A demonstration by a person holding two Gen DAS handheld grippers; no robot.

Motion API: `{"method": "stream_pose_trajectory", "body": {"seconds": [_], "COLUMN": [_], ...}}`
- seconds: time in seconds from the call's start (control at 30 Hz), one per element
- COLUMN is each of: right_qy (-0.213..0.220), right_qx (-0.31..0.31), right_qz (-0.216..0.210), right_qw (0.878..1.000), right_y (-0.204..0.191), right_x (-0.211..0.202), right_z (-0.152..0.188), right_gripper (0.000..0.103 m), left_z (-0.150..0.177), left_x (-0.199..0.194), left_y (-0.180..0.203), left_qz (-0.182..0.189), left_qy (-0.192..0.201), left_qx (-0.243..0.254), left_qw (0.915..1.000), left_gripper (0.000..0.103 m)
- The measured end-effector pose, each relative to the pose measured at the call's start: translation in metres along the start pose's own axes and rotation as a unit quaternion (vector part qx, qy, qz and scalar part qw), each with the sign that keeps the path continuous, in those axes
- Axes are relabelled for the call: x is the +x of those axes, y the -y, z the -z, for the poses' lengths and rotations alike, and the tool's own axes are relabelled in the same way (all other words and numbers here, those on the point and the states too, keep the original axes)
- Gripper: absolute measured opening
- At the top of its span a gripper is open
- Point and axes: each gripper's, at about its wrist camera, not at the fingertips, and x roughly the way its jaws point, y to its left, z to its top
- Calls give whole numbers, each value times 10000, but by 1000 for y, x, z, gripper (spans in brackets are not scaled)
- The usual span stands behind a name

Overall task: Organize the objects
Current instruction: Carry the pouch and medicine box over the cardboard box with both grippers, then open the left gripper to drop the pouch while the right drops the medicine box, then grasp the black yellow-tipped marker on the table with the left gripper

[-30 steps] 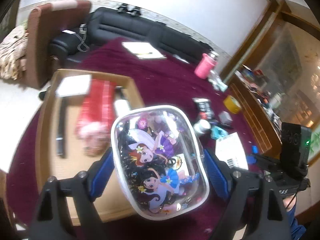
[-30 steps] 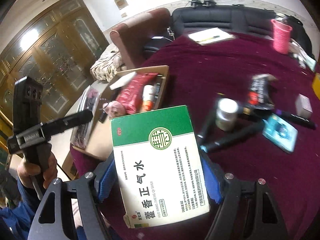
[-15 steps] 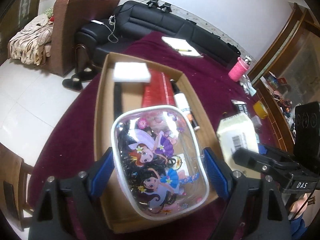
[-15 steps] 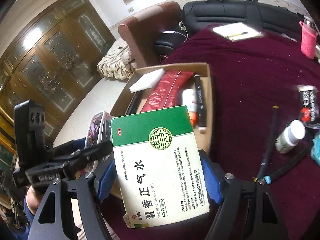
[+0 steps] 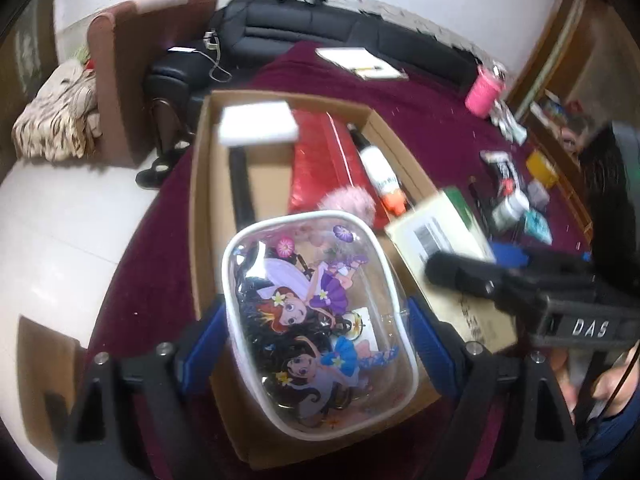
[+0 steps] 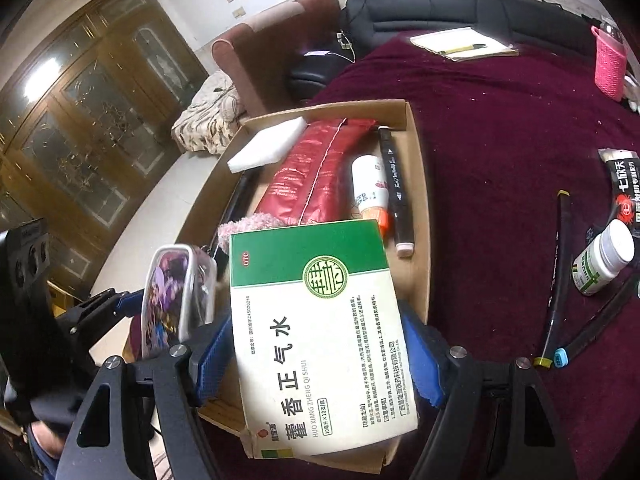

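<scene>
My left gripper (image 5: 316,344) is shut on a clear cartoon-print pouch (image 5: 316,304) and holds it over the near end of the cardboard box (image 5: 202,184). My right gripper (image 6: 316,348) is shut on a green and white medicine box (image 6: 320,320), also held over the near end of the cardboard box (image 6: 418,184). The pouch (image 6: 168,292) hangs just left of the medicine box, which also shows in the left wrist view (image 5: 440,236). Inside the cardboard box lie a red pouch (image 6: 316,172), a white foam block (image 6: 266,144), a white tube (image 6: 370,188), a black marker (image 6: 394,188) and a pink fluffy thing (image 5: 348,204).
On the maroon tablecloth (image 6: 500,128) to the right lie a white pill bottle (image 6: 602,260), black pens (image 6: 558,272), a black sachet (image 6: 626,188), a pink cup (image 6: 610,62) and a notepad with a pen (image 6: 460,44). A black sofa (image 6: 440,4) and a brown armchair (image 6: 264,52) stand behind.
Both grippers have moved left from over the table to over the cardboard box, each still holding its item. The two held items now hang side by side above the box's near end.
</scene>
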Motion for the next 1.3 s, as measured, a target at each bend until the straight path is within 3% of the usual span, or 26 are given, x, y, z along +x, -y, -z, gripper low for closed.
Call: {"method": "stream_pose_trajectory", "body": {"seconds": [0.1, 0.3, 0.5, 0.7, 0.93, 1.3], "right_qy": [-45, -140, 181, 249, 596, 835], "right_qx": [88, 64, 142, 400, 688, 1505], "right_qz": [69, 9, -195, -440, -331, -107], "right_qw": [9999, 9999, 9995, 9979, 9953, 9850], "right_y": [2, 8, 13, 28, 66, 149], "right_x": [4, -2, -29, -47, -82, -109], "right_z": [0, -1, 4, 6, 10, 33], "right_gripper": [82, 83, 83, 83, 83, 83], "left_z": [4, 2, 3, 3, 0, -6], "left_x": [5, 5, -4, -9, -22, -14], "left_y": [10, 4, -4, -4, 8, 56], "left_qz": [-84, -54, 192, 184, 359, 468], "left_qy": [-75, -201, -258, -205, -16, -91], "left_qx": [255, 43, -169, -254, -224, 167], "left_qw": [9996, 9998, 9993, 9993, 9991, 9987], "left_gripper": [86, 86, 86, 86, 86, 86]}}
